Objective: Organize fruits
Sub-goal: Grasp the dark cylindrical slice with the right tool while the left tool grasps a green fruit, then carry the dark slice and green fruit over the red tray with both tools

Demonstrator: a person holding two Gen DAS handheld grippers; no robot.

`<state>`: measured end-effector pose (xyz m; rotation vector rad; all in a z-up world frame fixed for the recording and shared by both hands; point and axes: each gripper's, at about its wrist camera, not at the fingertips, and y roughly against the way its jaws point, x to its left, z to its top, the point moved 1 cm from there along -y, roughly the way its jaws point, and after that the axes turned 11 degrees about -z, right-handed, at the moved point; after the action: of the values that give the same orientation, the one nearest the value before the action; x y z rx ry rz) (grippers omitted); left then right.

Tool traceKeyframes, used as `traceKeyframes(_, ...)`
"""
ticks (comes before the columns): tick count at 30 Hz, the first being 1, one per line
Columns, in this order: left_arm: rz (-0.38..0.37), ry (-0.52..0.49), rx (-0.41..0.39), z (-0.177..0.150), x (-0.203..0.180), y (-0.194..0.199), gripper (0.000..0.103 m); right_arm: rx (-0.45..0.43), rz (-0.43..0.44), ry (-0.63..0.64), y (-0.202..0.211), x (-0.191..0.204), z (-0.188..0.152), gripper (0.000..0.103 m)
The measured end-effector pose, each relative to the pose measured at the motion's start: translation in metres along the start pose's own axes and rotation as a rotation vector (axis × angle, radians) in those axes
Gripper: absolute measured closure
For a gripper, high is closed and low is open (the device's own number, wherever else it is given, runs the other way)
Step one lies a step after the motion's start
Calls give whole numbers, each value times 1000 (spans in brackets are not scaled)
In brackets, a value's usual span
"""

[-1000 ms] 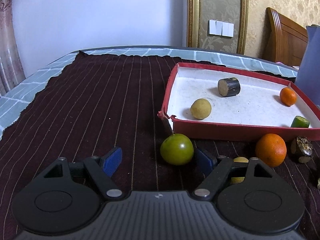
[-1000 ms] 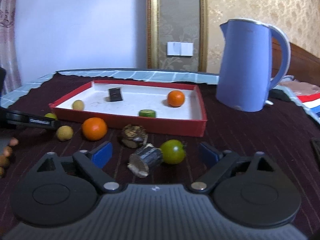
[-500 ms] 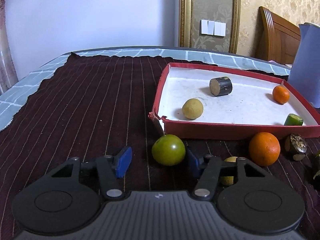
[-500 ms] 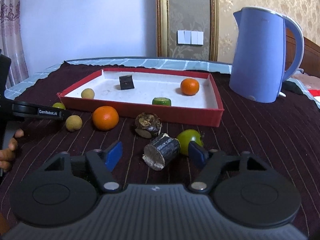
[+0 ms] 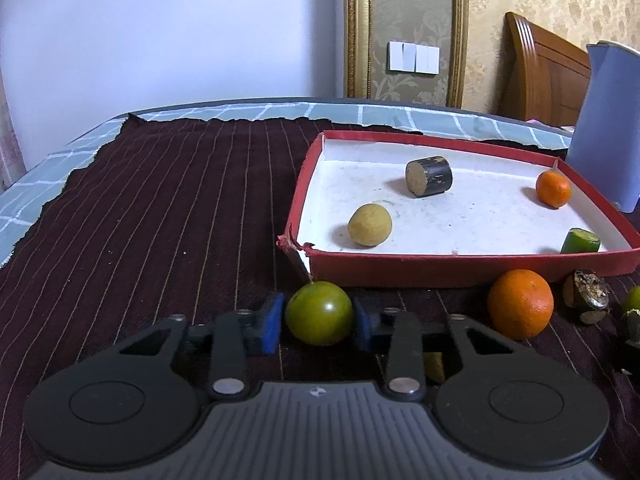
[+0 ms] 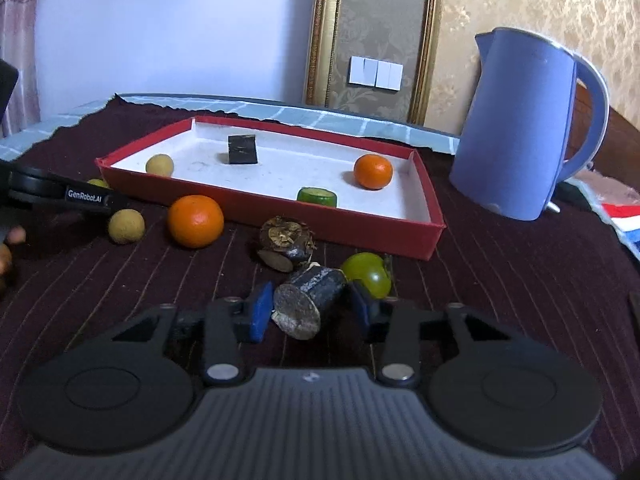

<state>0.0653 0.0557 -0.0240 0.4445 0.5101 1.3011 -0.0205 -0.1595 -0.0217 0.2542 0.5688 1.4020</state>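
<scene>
My left gripper [image 5: 318, 320] is closing its jaws on a round green fruit [image 5: 320, 314] that rests on the dark cloth just before the red tray [image 5: 440, 270]; both blue pads touch its sides. My right gripper [image 6: 310, 306] is closing its jaws on a dark cut cylinder piece [image 6: 310, 300] lying on the cloth, with the pads against it. A second green fruit [image 6: 368, 274] sits right behind that piece. The tray holds a yellowish fruit [image 5: 369, 225], a dark cylinder [image 5: 429, 176], a small orange [image 5: 553, 189] and a green cut piece [image 5: 580, 241].
On the cloth before the tray lie an orange [image 6: 195, 221], a yellowish fruit [image 6: 126, 226] and a knobbly brown piece [image 6: 286, 242]. A blue kettle [image 6: 520, 132] stands to the right of the tray. A person's fingers [image 6: 12, 236] show at the left edge.
Both grippers' jaws have come in from wide apart: the left onto the green fruit, the right onto the dark cylinder piece. Neither object has left the cloth.
</scene>
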Motion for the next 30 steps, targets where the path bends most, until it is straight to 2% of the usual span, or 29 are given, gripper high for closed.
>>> traceKeyframes(12, -43, 35, -16, -5, 8, 15, 70, -6, 55, -46, 13, -10, -3, 64)
traceKeyframes(23, -81, 13, -43, -13, -2, 49, 70, 18, 64, 0, 16, -13, -10, 64)
traceKeyframes(24, -84, 9, -40, -14, -3, 50, 70, 17, 63, 3, 17, -13, -10, 63)
traceKeyframes(26, -95, 5, -35, -17, -6, 51, 70, 23, 57, 2, 16, -12, -10, 56)
traceKeyframes(30, -88, -4, -14, -21, -9, 44, 70, 33, 61, 9, 12, -6, -12, 56)
